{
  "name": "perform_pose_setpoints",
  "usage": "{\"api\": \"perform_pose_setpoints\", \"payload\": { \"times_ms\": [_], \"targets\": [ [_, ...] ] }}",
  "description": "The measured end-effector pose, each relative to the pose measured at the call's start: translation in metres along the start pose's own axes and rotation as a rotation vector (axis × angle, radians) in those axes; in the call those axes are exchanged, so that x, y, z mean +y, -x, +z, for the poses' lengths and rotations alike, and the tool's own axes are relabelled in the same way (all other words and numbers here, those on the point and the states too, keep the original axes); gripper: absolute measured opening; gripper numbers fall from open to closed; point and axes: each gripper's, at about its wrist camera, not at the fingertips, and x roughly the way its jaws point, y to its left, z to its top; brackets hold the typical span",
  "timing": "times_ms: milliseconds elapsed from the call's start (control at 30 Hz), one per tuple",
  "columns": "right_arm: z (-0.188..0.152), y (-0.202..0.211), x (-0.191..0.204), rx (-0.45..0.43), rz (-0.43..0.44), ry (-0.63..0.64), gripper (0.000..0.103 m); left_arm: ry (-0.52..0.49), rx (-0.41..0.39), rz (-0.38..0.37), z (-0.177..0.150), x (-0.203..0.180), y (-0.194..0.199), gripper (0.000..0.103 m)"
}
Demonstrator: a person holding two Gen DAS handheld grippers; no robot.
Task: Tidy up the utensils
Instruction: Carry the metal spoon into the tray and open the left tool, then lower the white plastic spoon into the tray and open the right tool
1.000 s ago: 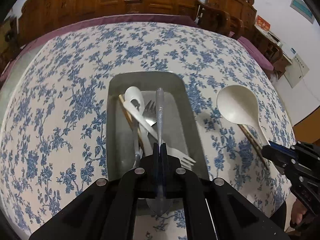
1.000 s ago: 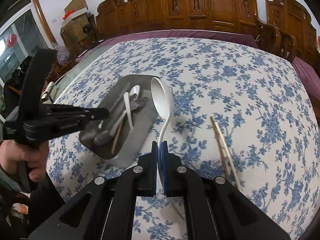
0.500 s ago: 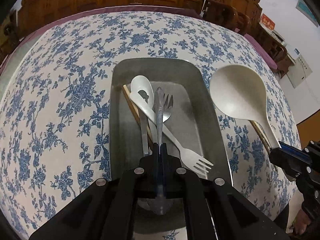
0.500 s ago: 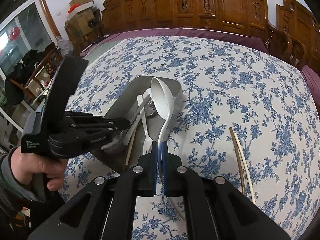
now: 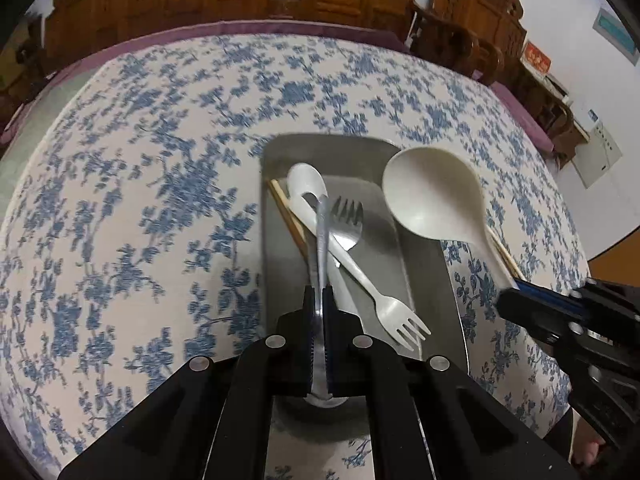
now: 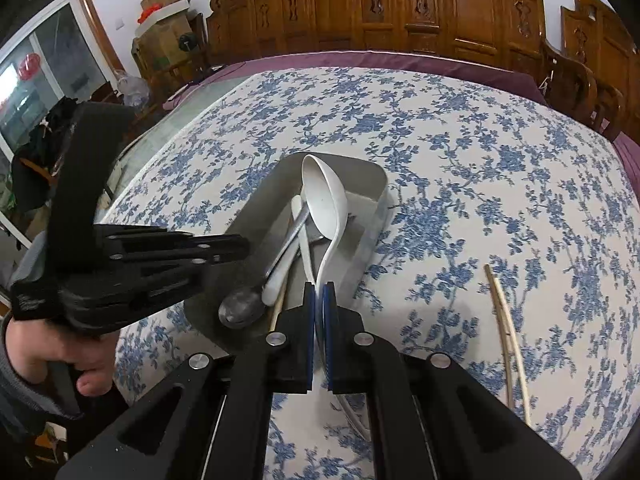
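Carved wooden chairs ring a tabletop (image 6: 460,184) under a blue-flowered cloth, with a grey metal tray (image 5: 424,248) on it. In the left wrist view the left claw (image 5: 319,300) is clamped on a metal spoon (image 5: 322,240); its handle runs straight away from the camera over the tray, while its bowl hangs behind the fingers, mostly hidden. The right wrist view shows that bowl (image 6: 240,308) low over the tray's near end. The right claw (image 6: 319,300) pinches the handle of a large white ladle (image 6: 324,204), whose long axis points away from the camera, bowl out over the tray's far half; the handle's end is cut off beneath the claw. Inside the tray lie a white spoon (image 5: 306,188), a metal fork (image 5: 348,224), a white plastic fork (image 5: 384,304) with tines toward the left camera, and a chopstick (image 5: 286,212), partly covered. Two more chopsticks (image 6: 506,328) lie on the cloth, well right of the tray.
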Motion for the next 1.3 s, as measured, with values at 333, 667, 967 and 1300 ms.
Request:
{"api": "perform_pose_setpoints", "payload": {
  "times_ms": [333, 667, 967, 1300],
  "targets": [
    [0.016, -0.041, 0.017, 0.034, 0.028, -0.078, 0.005, -0.002, -0.072, 0.03, -0.003, 0.023, 0.038, 0.002],
    [0.021, -0.07, 0.009, 0.06, 0.072, -0.204, 0.005, -0.005, -0.106, 0.028, -0.007, 0.031, 0.059, 0.002],
    [0.021, -0.069, 0.026, 0.055, 0.047, -0.08, 0.011, -0.007, -0.098, 0.046, -0.014, 0.032, 0.06, 0.003],
    [0.006, -0.019, 0.023, -0.017, 0.005, 0.046, 0.013, -0.021, -0.111, 0.044, -0.015, 0.015, 0.064, 0.021]
  ]
}}
